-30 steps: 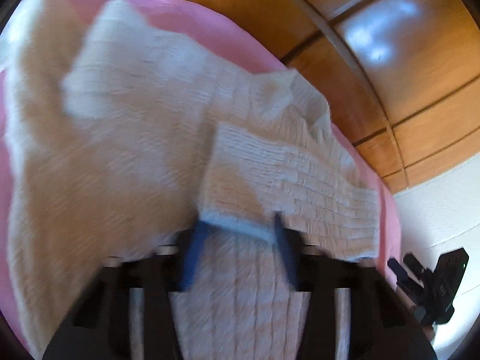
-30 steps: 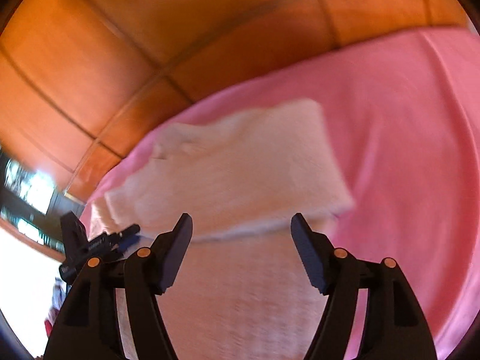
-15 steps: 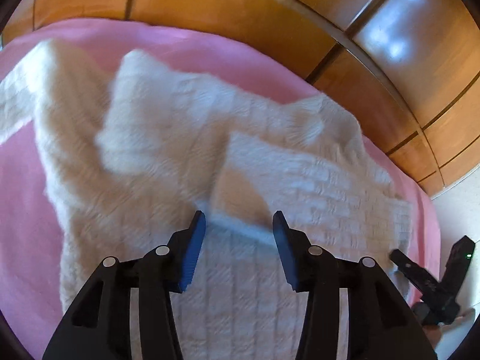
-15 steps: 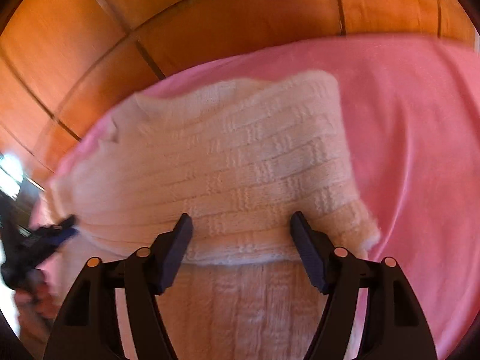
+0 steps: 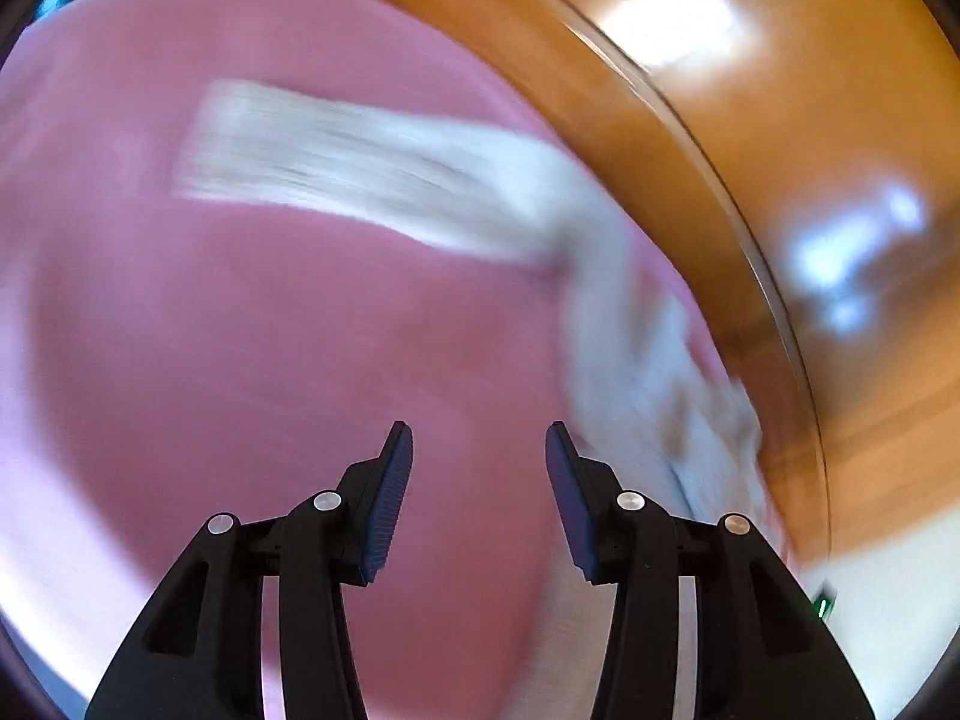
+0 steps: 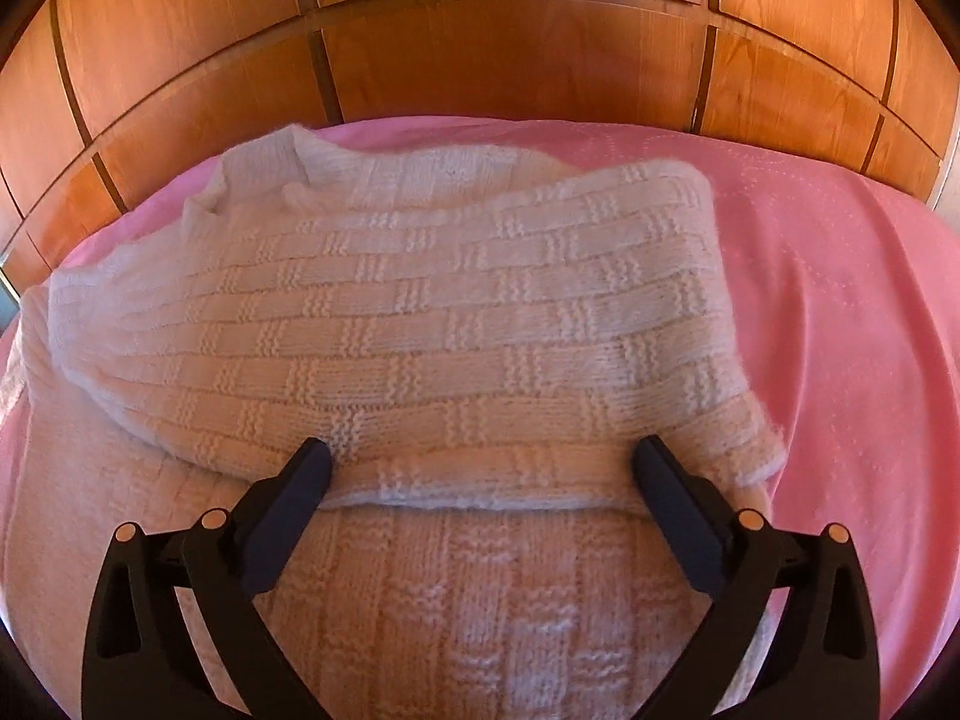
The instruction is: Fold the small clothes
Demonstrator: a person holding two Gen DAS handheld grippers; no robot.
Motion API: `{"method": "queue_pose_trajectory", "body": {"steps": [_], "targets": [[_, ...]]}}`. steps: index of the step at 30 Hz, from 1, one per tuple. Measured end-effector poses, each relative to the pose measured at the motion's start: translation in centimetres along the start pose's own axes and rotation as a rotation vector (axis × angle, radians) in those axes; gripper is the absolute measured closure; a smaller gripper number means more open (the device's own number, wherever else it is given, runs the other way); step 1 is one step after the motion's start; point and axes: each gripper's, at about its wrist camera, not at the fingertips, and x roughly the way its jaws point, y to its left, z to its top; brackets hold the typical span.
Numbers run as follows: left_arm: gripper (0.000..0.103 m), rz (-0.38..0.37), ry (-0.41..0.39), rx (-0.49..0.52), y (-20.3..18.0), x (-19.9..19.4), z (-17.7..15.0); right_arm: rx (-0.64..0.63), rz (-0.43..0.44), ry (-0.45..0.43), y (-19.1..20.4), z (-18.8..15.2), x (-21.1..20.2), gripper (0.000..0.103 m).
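A cream knitted sweater (image 6: 420, 324) lies on the pink bedsheet (image 6: 840, 300), one sleeve folded across its body. My right gripper (image 6: 480, 468) hovers low over the folded sleeve's cuff edge, its jaws still opening wide; the cuff lies between the fingers, and the pads do not press on it. In the blurred left wrist view the other sleeve (image 5: 360, 174) stretches out flat to the left over the bedsheet (image 5: 210, 360), and the sweater's body (image 5: 654, 372) runs down the right. My left gripper (image 5: 479, 480) stands open over bare pink sheet, holding nothing.
A wooden panelled headboard (image 6: 480, 48) rises behind the bed, also seen at the right as the headboard (image 5: 780, 150) in the left wrist view. Bare pink sheet extends to the right of the sweater.
My left gripper let go of the sleeve cuff and swung left off the sweater, over bare sheet. My right gripper came down closer over the folded sleeve and spread its jaws wider.
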Motion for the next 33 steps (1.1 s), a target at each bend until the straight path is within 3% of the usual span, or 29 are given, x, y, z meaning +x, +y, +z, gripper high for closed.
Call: {"method": "queue_pose_trajectory", "body": {"steps": [3, 9, 12, 13, 14, 15, 19, 24, 29, 33], "targets": [[0.058, 0.043, -0.087, -0.185, 5.4, -1.9, 3.1, -0.003, -0.004, -0.008, 0.2, -0.1, 0.0, 0.002], [0.058, 0.067, -0.126, -0.288, 8.2, -0.8, 7.0, -0.016, -0.022, -0.020, 0.7, -0.3, 0.2, 0.002], [0.061, 0.092, -0.138, -0.263, 7.6, 0.9, 8.5, -0.019, -0.028, -0.022, 0.9, -0.3, 0.3, 0.002], [0.070, 0.098, -0.138, -0.249, 7.4, 1.4, 9.2, -0.020, -0.031, -0.023, 1.0, -0.3, 0.3, 0.002], [0.096, 0.109, -0.127, -0.227, 7.0, 1.9, 9.5, -0.022, -0.033, -0.023, 1.0, -0.3, 0.4, 0.002], [0.099, 0.127, -0.118, -0.216, 6.9, 2.3, 9.9, -0.023, -0.034, -0.023, 1.0, -0.3, 0.3, 0.002], [0.099, 0.132, -0.173, -0.176, 5.4, 0.3, 12.0, -0.023, -0.032, -0.025, 1.0, -0.4, 0.4, 0.002], [0.099, 0.096, -0.325, -0.096, 1.8, -7.5, 15.1, -0.019, -0.027, -0.029, 0.9, -0.4, 0.4, 0.002], [0.099, 0.053, -0.398, 0.001, -3.1, -13.3, 16.6, -0.013, -0.018, -0.035, 0.7, -0.5, 0.3, 0.002], [0.099, -0.077, -0.416, 0.056, -8.7, -15.8, 15.8, -0.006, -0.009, -0.039, 0.5, -0.5, 0.2, 0.002]]}}
